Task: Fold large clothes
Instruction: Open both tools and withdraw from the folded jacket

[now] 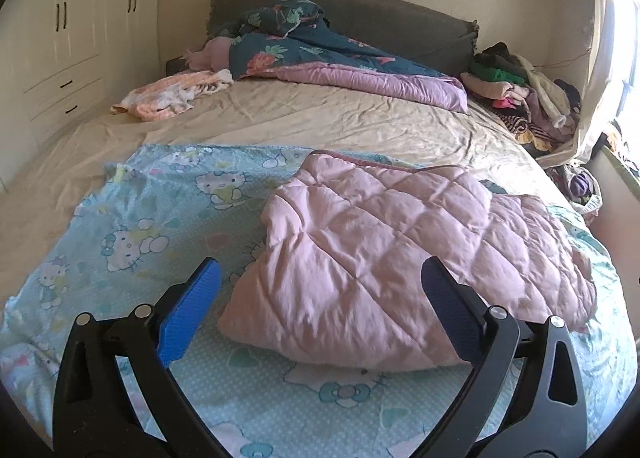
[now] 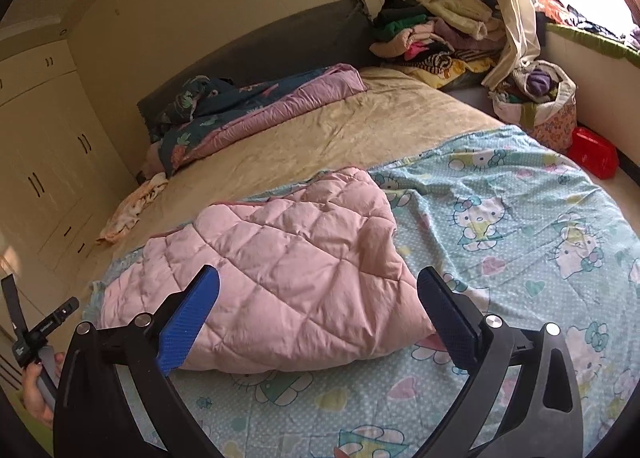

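A pink quilted garment (image 1: 400, 250) lies folded in a bundle on a light blue cartoon-cat sheet (image 1: 160, 210) spread over the near part of the bed. It also shows in the right wrist view (image 2: 280, 266) on the same sheet (image 2: 520, 218). My left gripper (image 1: 320, 270) is open and empty, its blue pads either side of the garment's near edge, just short of it. My right gripper (image 2: 318, 278) is open and empty, held over the garment's near right part. The left gripper's handle (image 2: 40, 334) in a hand shows at the right wrist view's lower left.
The beige bed sheet (image 1: 320, 118) runs back to a grey headboard (image 1: 400, 14). A dark floral duvet (image 1: 320, 54) lies crumpled there, with a peach cloth (image 1: 168, 94) to its left. A clothes pile (image 1: 520, 86), a bag (image 2: 548, 106) and a red box (image 2: 592, 152) stand right. Wardrobes (image 1: 60, 38) line the left.
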A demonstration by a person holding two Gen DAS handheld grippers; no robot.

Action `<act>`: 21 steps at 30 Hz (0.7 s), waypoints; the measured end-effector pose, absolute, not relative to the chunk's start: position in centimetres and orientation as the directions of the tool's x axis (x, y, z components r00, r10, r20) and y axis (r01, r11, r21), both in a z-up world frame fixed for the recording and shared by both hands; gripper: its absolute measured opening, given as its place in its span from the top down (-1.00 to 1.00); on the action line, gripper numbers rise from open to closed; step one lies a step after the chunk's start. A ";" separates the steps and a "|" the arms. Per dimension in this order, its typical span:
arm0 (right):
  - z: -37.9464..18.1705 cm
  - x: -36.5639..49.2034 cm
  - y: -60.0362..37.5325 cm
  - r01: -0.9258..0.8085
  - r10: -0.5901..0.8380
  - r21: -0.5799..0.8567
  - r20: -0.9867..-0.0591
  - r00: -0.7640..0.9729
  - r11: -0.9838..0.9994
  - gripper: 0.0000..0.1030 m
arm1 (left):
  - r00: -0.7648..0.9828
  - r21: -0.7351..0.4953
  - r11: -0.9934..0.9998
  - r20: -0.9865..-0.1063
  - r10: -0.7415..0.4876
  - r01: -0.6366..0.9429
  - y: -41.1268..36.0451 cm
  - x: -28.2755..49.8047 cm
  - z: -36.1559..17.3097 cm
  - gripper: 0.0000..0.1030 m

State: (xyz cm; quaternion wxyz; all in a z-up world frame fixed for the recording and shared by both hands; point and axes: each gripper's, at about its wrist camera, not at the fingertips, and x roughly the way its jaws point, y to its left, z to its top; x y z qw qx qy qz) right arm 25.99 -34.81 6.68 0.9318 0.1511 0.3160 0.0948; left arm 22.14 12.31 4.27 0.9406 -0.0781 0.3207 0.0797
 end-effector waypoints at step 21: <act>7.5 21.1 -34.1 -0.085 0.245 0.304 -0.541 0.805 0.949 -0.92 | 0.776 -0.066 0.988 -0.627 0.068 -0.140 9.7 17.2 4.2 -0.82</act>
